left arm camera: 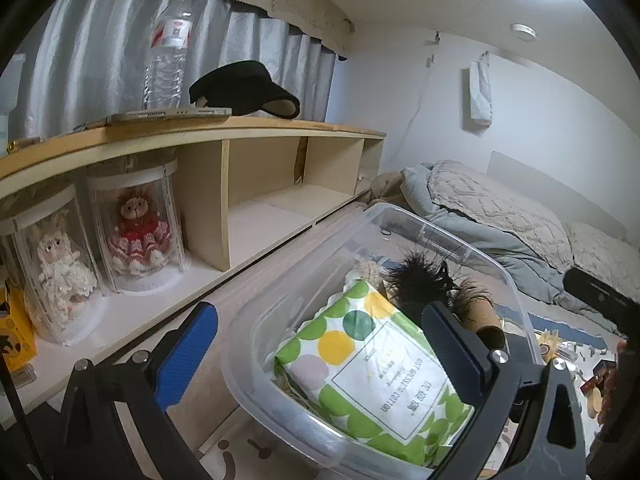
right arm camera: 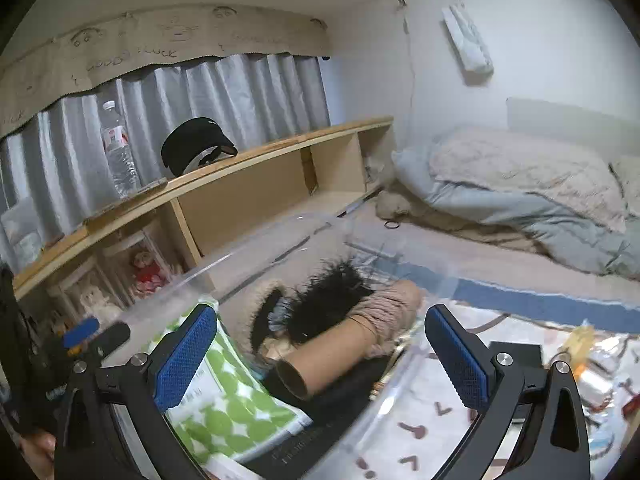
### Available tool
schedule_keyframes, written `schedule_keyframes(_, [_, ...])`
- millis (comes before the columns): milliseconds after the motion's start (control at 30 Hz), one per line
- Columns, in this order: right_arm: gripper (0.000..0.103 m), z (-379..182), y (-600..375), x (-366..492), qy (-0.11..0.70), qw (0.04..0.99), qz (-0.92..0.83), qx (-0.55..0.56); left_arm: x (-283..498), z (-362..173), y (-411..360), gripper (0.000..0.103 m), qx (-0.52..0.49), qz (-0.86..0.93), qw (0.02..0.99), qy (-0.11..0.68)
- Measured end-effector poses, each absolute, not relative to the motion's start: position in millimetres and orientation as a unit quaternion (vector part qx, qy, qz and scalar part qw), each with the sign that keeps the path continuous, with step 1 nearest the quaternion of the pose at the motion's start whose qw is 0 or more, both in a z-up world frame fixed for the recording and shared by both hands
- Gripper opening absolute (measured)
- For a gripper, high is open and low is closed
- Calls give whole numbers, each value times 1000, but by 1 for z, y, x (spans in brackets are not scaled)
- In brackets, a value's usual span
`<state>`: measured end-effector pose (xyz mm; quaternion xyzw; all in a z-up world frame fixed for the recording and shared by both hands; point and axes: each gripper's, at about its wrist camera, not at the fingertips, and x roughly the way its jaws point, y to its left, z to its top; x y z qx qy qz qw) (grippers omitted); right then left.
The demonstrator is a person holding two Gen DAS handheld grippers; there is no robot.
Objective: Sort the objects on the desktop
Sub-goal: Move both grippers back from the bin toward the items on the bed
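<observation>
A clear plastic bin [left arm camera: 280,300] sits tilted in front of both grippers. It holds a green, yellow and white dotted packet [left arm camera: 360,364], a black feathery thing [left arm camera: 424,280] and a cardboard tube wound with pinkish yarn [right arm camera: 340,340]. My left gripper [left arm camera: 320,352] is open, its jaws astride the bin's near left wall, one finger outside and one inside. My right gripper [right arm camera: 320,356] is open, astride the bin's near right wall [right arm camera: 400,376]. The packet [right arm camera: 224,400] and the feathery thing [right arm camera: 328,300] also show in the right wrist view.
A wooden shelf unit [left arm camera: 224,132] runs along the left, with two dolls in clear cases [left arm camera: 136,228], a water bottle [left arm camera: 168,52], a black visor [left arm camera: 244,88] and a tablet [left arm camera: 160,116]. A bed with blankets [right arm camera: 520,184] lies at right. Small clutter [right arm camera: 592,360] lies on a patterned mat.
</observation>
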<state>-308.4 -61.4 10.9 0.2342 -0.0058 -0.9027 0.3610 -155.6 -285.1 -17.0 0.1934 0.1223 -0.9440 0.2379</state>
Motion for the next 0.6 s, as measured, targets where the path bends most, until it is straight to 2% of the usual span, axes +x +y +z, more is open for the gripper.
schedule_keyframes(600, [103,3,23,-288,33,251,-948,194,-189,-18,-231,103,215,-957,177,77])
